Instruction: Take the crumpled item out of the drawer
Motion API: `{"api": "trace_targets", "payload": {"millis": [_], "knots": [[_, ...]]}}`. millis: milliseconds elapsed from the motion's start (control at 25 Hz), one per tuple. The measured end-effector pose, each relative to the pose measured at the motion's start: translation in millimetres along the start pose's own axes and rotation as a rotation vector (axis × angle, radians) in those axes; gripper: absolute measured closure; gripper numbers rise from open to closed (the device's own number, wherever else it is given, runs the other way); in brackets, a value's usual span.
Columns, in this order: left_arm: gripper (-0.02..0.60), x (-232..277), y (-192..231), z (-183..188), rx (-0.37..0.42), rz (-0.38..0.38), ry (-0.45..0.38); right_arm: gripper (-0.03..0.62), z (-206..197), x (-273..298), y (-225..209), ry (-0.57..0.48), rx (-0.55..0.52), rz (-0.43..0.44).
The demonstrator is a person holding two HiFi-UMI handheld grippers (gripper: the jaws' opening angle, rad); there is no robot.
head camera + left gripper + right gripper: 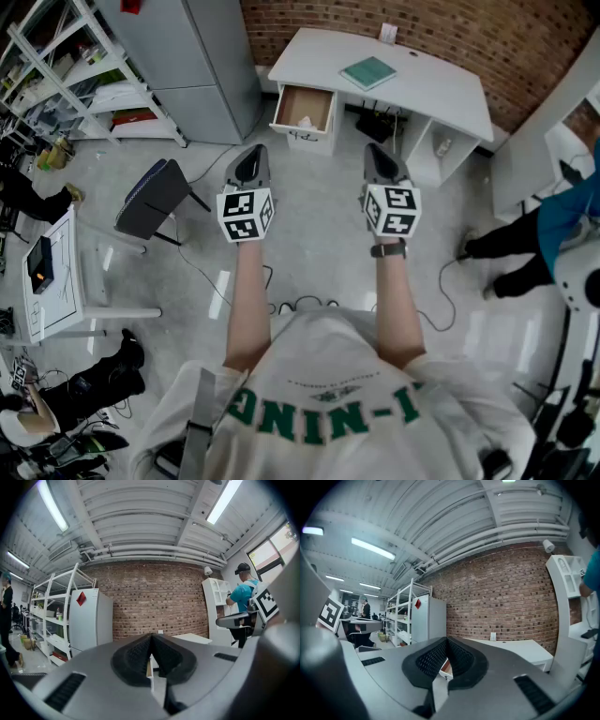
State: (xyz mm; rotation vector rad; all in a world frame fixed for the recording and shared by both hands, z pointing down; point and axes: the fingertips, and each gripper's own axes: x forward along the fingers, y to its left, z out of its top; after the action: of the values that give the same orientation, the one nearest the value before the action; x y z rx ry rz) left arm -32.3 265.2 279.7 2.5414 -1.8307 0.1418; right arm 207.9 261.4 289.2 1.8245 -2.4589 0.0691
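Observation:
A white desk [427, 89] stands against the brick wall, and its left drawer [303, 111] is pulled open. A pale crumpled item [306, 121] lies inside the drawer. I hold both grippers side by side over the floor, well short of the desk. My left gripper [251, 165] points toward the open drawer and my right gripper [380, 163] points toward the desk's middle. In the left gripper view the jaws [151, 645] meet with nothing between them. The right gripper's jaws [447, 649] are likewise pressed together and empty.
A green notebook [368, 72] lies on the desk top. A dark chair [153, 197] stands on the floor at the left, next to a grey cabinet [202, 61] and white shelving [70, 66]. Cables [309, 305] trail on the floor. A person in blue [553, 230] stands at the right.

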Motion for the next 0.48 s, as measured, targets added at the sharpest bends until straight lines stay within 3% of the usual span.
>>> {"api": "trace_targets", "payload": {"millis": [240, 480], "knots": [[0.583, -3, -19, -3, 0.014, 0.003, 0.007, 0.589, -3, -6, -14, 0.002, 0.026, 0.013], [0.581, -1, -46, -28, 0.009, -0.023, 0.065, 0.588, -51, -6, -20, 0.079, 0.131, 0.032]]}}
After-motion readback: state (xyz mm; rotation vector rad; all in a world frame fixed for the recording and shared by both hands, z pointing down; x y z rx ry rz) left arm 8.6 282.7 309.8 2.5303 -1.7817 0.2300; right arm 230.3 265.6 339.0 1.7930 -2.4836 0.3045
